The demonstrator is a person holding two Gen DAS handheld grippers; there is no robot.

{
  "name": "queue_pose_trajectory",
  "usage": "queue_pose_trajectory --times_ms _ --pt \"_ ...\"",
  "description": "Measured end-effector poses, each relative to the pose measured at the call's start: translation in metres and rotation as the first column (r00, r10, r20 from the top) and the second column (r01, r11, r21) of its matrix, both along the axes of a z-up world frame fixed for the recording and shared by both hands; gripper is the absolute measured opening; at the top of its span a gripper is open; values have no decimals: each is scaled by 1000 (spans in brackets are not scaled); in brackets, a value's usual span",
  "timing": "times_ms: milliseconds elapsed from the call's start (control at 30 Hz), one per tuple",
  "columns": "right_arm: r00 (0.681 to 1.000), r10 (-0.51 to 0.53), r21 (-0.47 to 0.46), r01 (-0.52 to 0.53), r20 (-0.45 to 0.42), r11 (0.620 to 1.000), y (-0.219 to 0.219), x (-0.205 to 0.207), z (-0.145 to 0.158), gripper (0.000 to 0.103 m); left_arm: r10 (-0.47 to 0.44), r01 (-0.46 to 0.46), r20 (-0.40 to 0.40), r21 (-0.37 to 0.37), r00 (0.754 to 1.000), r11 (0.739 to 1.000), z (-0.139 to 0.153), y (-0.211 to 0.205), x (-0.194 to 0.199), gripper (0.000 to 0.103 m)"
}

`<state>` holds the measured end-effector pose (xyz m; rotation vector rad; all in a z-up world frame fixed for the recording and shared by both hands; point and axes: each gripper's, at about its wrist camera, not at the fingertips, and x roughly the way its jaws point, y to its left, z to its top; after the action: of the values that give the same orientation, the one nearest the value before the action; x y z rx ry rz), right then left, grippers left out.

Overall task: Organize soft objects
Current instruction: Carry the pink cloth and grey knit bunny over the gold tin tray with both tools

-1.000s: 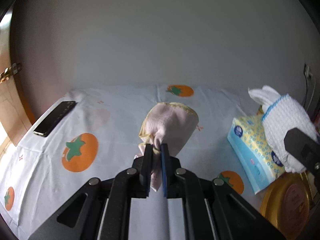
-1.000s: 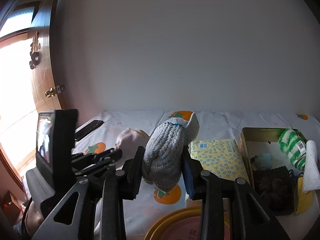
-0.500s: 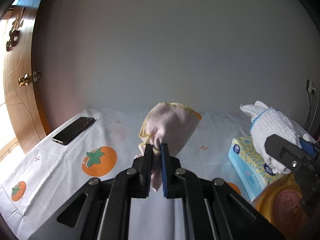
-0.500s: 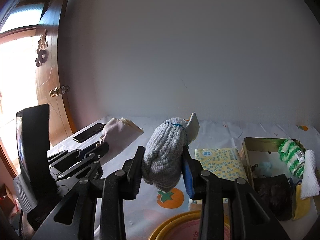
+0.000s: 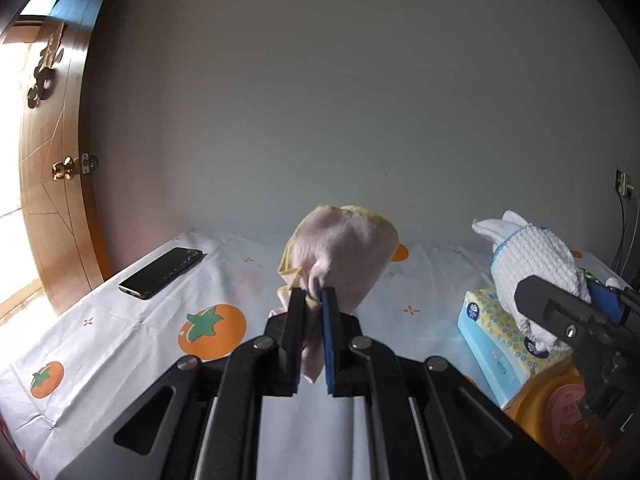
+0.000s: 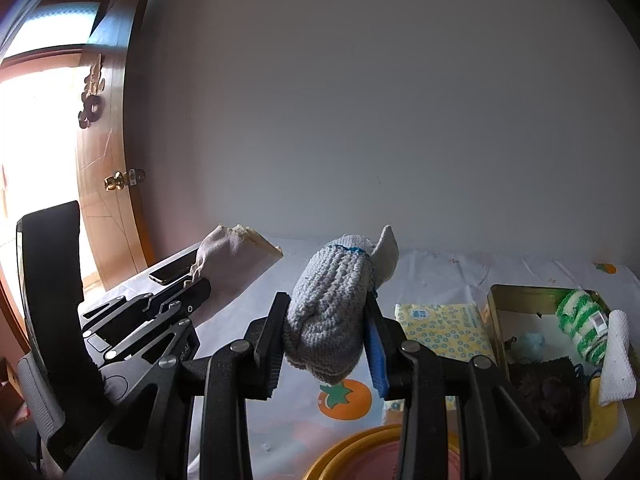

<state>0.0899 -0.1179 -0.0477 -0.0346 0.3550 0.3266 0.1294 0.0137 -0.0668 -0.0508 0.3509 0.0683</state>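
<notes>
We pinch a pink cloth (image 5: 344, 256) in our left tongs (image 5: 313, 304); our right tongs (image 6: 326, 320) clamp a knitted glove (image 6: 330, 320), both lifted above the table (image 5: 120, 320).

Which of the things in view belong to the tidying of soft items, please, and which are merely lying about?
Part of the job:
- pink cloth, pinched in the left gripper
- knitted glove, clamped in the right gripper
- tin box with the striped sock and white cloth in it

Just lying about:
- phone
- tissue pack
- yellow lid
- tablecloth
</notes>
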Motion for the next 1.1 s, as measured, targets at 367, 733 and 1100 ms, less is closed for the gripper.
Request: queue_pose_trajectory --times_ms 367,733,1100 --pt "999 18 -20 -18 28 1000 -1 0 1 38 32 -31 22 -6 999 999 1 -1 -14 6" --pt "998 13 -18 -12 58 1000 -10 -4 4 38 58 -58 13 -28 998 998 3 -1 -16 6" --pt "998 -1 -11 2 69 1000 -11 -10 7 38 25 -26 -14 -56 1000 998 8 -5 -21 6"
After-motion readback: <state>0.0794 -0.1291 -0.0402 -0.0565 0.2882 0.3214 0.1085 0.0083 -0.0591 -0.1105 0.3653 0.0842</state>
